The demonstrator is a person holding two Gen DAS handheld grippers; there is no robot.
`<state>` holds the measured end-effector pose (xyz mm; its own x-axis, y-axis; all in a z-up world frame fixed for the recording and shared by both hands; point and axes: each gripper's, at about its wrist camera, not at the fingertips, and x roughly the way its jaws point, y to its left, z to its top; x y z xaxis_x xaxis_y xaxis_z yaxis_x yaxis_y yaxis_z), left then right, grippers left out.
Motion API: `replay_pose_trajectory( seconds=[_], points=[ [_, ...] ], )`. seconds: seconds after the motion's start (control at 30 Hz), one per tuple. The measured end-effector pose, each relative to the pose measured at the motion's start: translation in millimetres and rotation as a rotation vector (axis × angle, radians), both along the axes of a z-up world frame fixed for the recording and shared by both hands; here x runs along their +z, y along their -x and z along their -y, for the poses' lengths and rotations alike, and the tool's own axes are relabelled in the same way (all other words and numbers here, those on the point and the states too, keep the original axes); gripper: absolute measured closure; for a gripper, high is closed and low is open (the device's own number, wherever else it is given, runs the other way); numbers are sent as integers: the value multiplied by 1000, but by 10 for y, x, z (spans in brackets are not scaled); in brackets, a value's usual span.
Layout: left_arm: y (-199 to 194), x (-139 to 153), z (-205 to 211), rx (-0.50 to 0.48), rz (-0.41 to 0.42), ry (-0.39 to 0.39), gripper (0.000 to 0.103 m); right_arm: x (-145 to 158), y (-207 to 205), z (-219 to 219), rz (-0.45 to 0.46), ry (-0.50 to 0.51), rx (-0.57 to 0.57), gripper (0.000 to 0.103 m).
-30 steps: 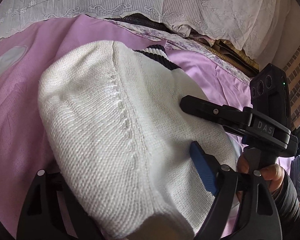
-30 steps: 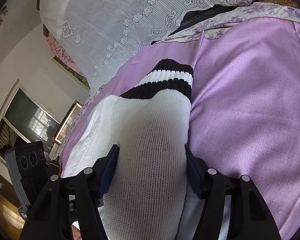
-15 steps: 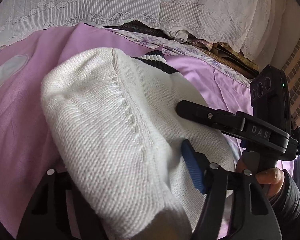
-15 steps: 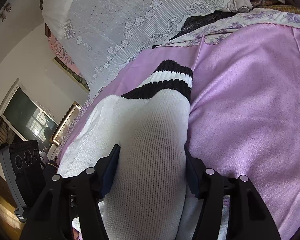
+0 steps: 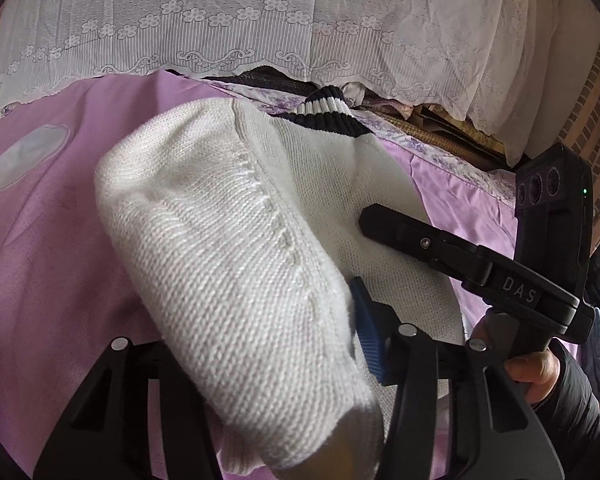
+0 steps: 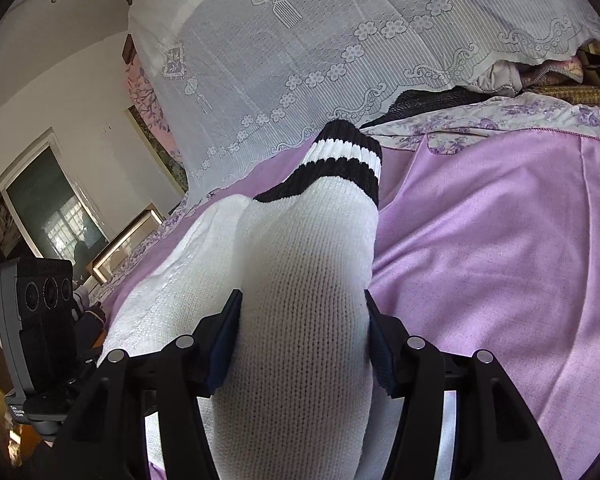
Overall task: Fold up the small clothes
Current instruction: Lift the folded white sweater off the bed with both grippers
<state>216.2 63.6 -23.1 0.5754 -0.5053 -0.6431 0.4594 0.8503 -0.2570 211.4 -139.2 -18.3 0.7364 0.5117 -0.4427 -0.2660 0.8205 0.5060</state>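
Together, the left gripper (image 5: 276, 344) and right gripper (image 6: 302, 344) clamp a white knit sweater (image 5: 236, 248) above the purple bedspread (image 6: 500, 240).

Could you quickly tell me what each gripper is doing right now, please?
Left gripper: closed on the white knit sweater.
Right gripper: closed on the same sweater, near its striped cuff.

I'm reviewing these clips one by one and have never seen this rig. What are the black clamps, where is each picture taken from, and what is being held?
No robot here: a person carries a handheld two-finger clamp in each hand, each with a fisheye camera looking along its fingers. One view is from the left gripper, the other from the right gripper. Both are closed on one white knitted sweater with a black-and-white striped cuff, over a purple bedsheet. The left view also shows the right gripper from the side, and the person's hand.
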Motion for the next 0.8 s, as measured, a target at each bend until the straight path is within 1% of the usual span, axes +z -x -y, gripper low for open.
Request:
replay_pose_trajectory(
  seconds=[0.3, 0.53, 0.7, 0.8],
  points=[
    [230, 135, -167, 27, 41, 37, 53, 239, 190, -119, 37, -6, 17, 45],
    [456, 258, -279, 37, 79, 70, 53, 476, 401, -205, 89, 10, 31, 45],
    [486, 317, -266, 24, 94, 89, 53, 627, 543, -247, 124, 66, -5, 45],
    [505, 405, -214, 26, 116, 76, 53, 670, 586, -192, 136, 54, -36, 45]
  ],
)
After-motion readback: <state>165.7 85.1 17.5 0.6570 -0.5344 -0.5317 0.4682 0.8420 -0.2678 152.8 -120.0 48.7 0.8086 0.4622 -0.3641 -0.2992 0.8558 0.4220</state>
